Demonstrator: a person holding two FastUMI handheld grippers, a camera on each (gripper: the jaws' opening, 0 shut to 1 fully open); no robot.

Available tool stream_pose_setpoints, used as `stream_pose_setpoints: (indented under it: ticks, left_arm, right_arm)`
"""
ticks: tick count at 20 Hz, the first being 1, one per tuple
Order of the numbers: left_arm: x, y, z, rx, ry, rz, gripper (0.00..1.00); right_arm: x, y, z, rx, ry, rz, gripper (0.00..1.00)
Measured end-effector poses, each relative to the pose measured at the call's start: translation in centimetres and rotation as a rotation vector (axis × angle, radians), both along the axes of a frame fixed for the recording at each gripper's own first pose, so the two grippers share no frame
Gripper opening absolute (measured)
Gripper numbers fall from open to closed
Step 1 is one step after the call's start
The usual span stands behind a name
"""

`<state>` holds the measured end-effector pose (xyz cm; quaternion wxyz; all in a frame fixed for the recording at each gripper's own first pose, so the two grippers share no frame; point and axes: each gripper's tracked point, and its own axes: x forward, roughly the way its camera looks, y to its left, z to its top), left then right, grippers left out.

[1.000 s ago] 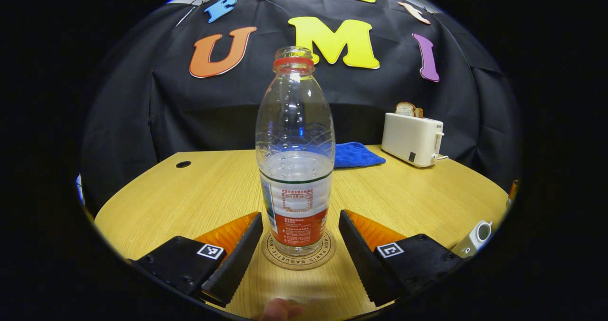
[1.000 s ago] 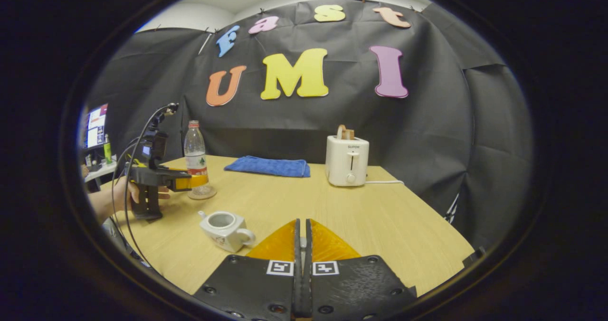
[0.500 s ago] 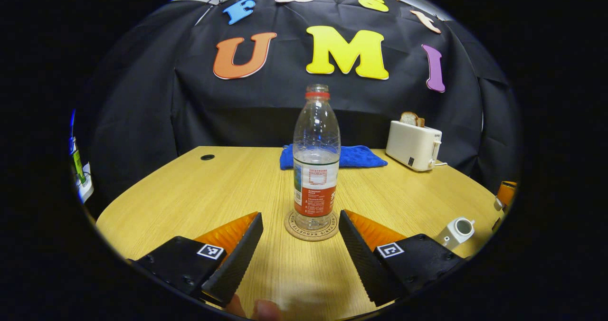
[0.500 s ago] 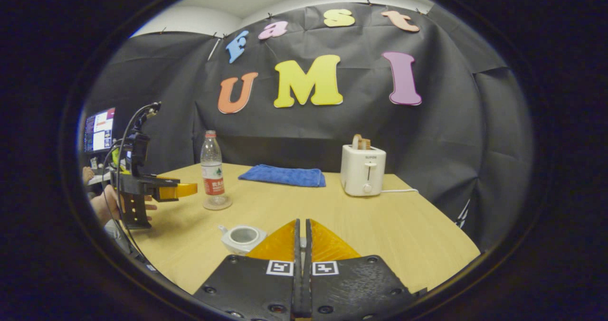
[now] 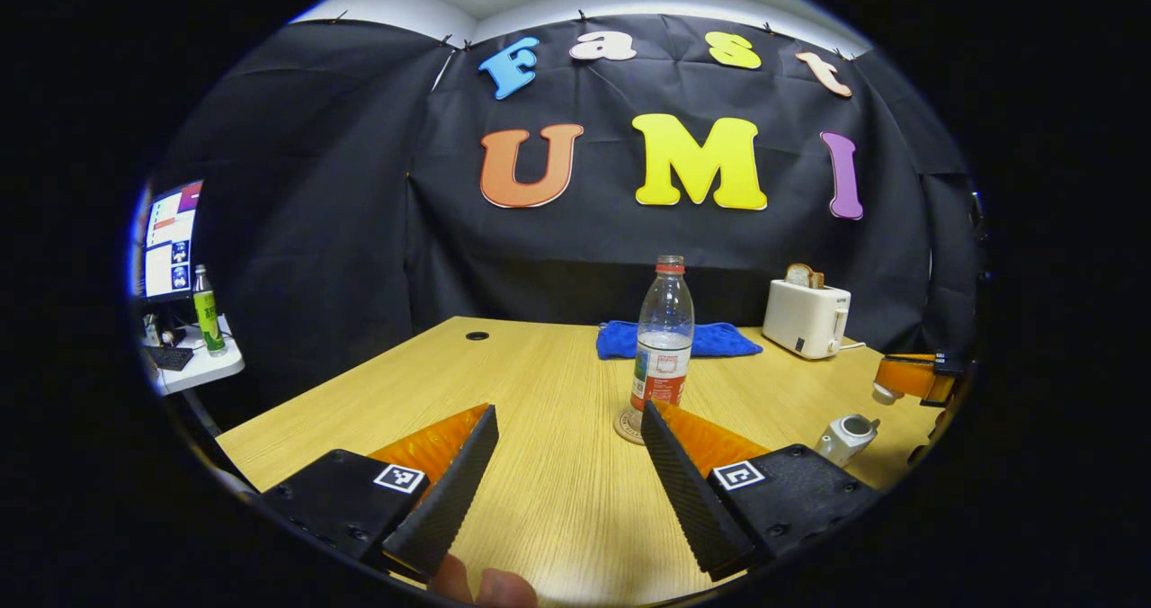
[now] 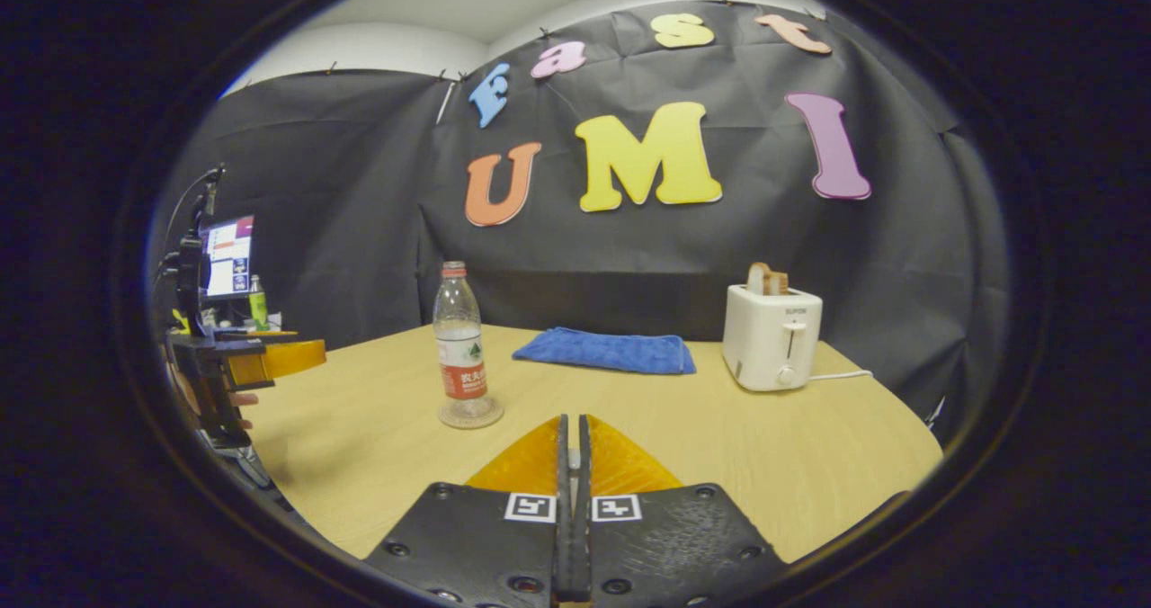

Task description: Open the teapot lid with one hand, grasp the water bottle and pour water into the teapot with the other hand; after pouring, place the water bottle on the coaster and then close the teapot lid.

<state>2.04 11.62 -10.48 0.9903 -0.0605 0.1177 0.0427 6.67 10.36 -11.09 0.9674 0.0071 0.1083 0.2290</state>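
The clear water bottle (image 5: 661, 338), part full with a red neck ring and no cap, stands upright on the round coaster (image 5: 627, 429); the right gripper view shows the bottle (image 6: 459, 347) too. My left gripper (image 5: 566, 410) is open and empty, drawn back from the bottle. The white teapot (image 5: 845, 437) sits lidless at the table's right. Above it hangs my right gripper (image 5: 899, 379), with a small white piece, seemingly the lid (image 5: 886, 395), under its tip. In its own view the right gripper (image 6: 570, 419) is shut. A hand holds the left gripper (image 6: 270, 361) at the far left.
A blue cloth (image 5: 679, 340) lies at the back of the wooden table (image 5: 539, 383). A white toaster (image 5: 807, 318) with bread in it stands back right. A side desk with a monitor and a green bottle (image 5: 207, 309) is off to the left.
My left gripper has pulled well back from the bottle, which stays on the coaster. The right gripper has shifted, and the teapot has slipped out of its view below the fingers.
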Motion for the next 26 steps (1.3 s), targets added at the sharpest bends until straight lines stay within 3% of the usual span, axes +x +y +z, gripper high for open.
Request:
stream_pose_setpoints:
  ticks: [6,26]
  left_arm:
    - [-1.2,1.3,0.1,-0.004,-0.012,0.035,1.0]
    - [-1.4,-1.3,0.5,0.046,-0.018,-0.031,1.0]
  right_arm:
    - [-0.1,1.5,-2.1,-0.017,0.02,0.038,0.0]
    - [-0.2,1.5,-4.1,-0.009,-0.004,0.016,0.0]
